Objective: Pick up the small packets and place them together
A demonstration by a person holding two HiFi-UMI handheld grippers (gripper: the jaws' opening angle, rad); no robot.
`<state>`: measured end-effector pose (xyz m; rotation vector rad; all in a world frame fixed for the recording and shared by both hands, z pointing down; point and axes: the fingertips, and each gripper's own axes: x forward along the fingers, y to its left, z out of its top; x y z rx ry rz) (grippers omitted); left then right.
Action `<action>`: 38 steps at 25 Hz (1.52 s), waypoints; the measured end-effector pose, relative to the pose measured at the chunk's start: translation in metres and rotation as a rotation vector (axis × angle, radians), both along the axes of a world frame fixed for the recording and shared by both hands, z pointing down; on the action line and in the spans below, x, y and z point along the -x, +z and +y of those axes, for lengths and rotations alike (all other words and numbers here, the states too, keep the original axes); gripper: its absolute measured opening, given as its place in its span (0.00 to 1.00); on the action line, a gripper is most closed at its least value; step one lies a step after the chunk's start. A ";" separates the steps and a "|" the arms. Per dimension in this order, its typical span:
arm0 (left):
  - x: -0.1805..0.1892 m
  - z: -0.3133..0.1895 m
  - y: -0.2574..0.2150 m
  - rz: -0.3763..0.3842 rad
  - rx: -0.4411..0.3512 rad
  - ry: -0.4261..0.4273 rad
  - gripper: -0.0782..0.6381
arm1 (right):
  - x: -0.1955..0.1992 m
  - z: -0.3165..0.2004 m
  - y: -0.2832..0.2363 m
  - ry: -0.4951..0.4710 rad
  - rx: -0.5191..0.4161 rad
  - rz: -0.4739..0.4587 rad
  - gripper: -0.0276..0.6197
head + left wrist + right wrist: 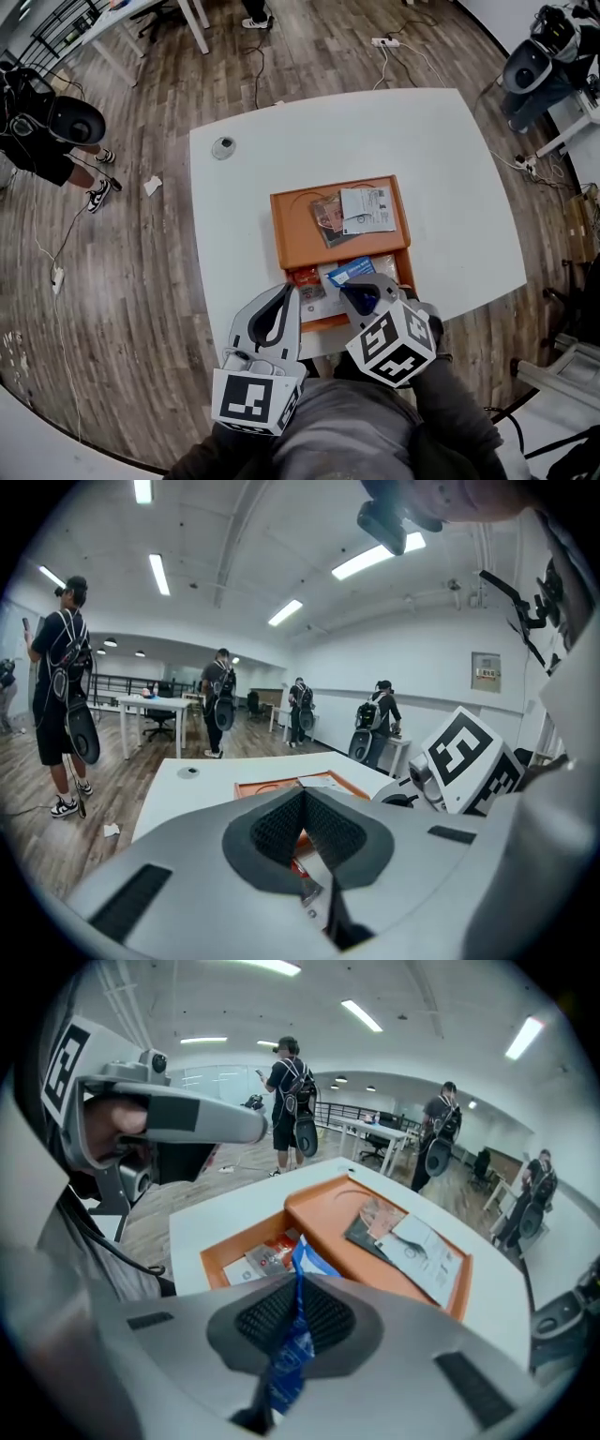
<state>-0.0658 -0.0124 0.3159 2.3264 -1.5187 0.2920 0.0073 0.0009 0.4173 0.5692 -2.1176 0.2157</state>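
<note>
An orange tray [281, 230] sits on the white table [450, 169]. Its raised far part holds a dark packet [327, 217] and a white packet [367, 208]. Its low near part holds a red packet [307, 281] and a white one. My right gripper [359, 298] is over that near part, shut on a blue packet [295, 1335] that stands on edge between the pads. My left gripper [286, 292] hovers beside it at the tray's near left corner; its tips meet with nothing between them. Through its jaws the tray [281, 787] shows.
A small round grey object [223, 147] lies near the table's far left corner. The table's near edge is just under my grippers. Several people with backpacks stand around the room, and cables and a paper scrap [152, 185] lie on the wooden floor.
</note>
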 end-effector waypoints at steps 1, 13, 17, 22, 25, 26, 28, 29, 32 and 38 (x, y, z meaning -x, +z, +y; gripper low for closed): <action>-0.003 0.005 -0.006 -0.004 -0.014 -0.002 0.10 | 0.000 0.003 -0.006 -0.009 -0.011 -0.011 0.07; 0.005 0.032 -0.026 -0.015 -0.075 -0.057 0.10 | 0.024 0.008 -0.039 -0.077 -0.083 -0.088 0.07; 0.027 0.021 -0.029 -0.014 -0.070 -0.084 0.10 | 0.045 -0.018 -0.052 -0.070 -0.111 -0.110 0.07; 0.048 0.002 -0.025 -0.014 -0.048 -0.084 0.10 | 0.056 -0.070 -0.058 -0.005 -0.135 -0.106 0.08; 0.063 -0.010 -0.018 -0.012 -0.011 -0.095 0.10 | 0.060 -0.095 -0.051 0.041 -0.136 -0.090 0.08; 0.068 -0.014 -0.015 -0.013 0.004 -0.100 0.10 | 0.062 -0.100 -0.048 0.053 -0.129 -0.088 0.08; 0.074 -0.021 -0.007 -0.001 0.023 -0.097 0.10 | 0.066 -0.108 -0.041 0.068 -0.111 -0.084 0.08; 0.076 -0.024 -0.003 0.007 0.026 -0.093 0.10 | 0.069 -0.110 -0.037 0.070 -0.104 -0.082 0.09; 0.082 -0.031 0.006 0.020 0.056 -0.084 0.10 | 0.079 -0.113 -0.025 0.052 -0.076 -0.063 0.14; 0.083 -0.034 0.011 0.019 0.061 -0.082 0.10 | 0.086 -0.108 -0.016 0.020 -0.062 -0.068 0.24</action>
